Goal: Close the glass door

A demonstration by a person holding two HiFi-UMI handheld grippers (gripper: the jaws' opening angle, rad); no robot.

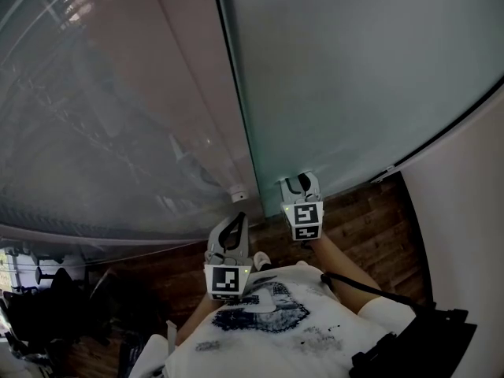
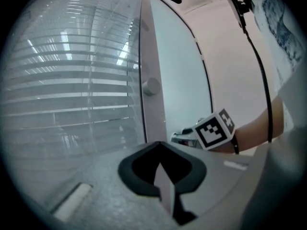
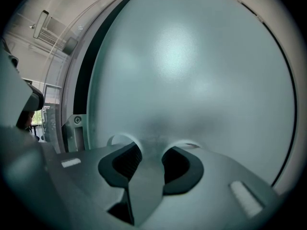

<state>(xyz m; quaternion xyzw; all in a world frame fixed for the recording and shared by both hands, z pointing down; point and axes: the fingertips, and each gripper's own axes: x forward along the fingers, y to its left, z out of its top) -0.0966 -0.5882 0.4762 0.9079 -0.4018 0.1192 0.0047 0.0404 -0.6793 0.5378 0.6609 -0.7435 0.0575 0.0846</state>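
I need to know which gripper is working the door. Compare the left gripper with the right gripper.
Jaws: the left gripper has its jaws together, while the right gripper has its jaws apart.
Place: the right gripper is against, or nearly against, the frosted glass door. The left gripper sits further back, facing the clear pane with blinds.
Both hold nothing.

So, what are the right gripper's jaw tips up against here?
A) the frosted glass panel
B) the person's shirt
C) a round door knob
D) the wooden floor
A: in the right gripper view, the right gripper has its jaws apart with the tips right at the frosted glass panel, which fills that view.
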